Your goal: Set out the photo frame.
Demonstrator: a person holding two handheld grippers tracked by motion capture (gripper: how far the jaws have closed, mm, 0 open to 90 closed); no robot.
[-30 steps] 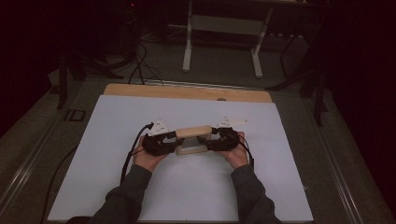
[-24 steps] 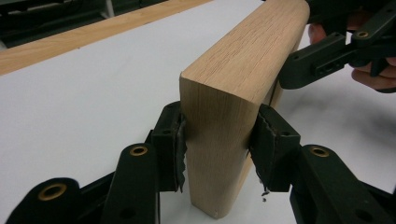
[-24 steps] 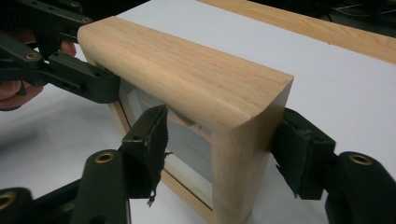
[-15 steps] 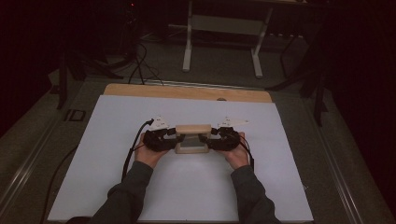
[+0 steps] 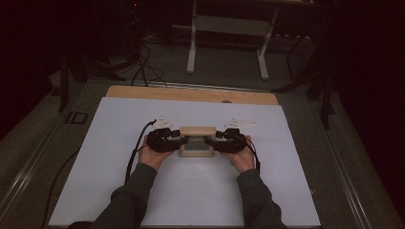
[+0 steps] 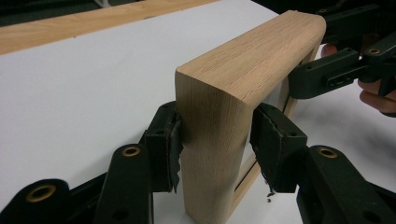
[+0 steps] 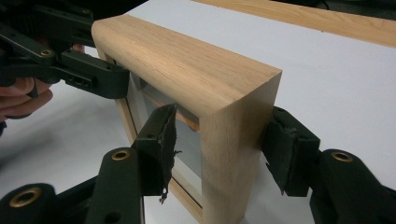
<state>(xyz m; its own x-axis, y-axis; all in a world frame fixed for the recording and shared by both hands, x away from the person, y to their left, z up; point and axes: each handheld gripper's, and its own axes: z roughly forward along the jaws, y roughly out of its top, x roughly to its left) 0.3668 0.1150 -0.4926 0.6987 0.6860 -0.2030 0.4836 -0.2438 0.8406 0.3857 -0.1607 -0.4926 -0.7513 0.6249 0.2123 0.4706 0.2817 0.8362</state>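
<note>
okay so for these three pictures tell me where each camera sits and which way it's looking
High view: above the person's side, looking forward and down on the white table; both sleeves, hands, left gripper and right gripper show.
Left gripper view: rides on the left gripper, looking along its jaws at one side post of the upright wooden frame.
Right gripper view: rides on the right gripper, looking at the frame's opposite post; its jaws have been closing around it.
Shared: all three show the frame, and each gripper view shows the other gripper beyond.

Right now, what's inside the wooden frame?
Inside the wooden frame, the right gripper view shows a pale inner border around a greyish pane. No picture can be made out on it. The right gripper covers part of the opening.
</note>
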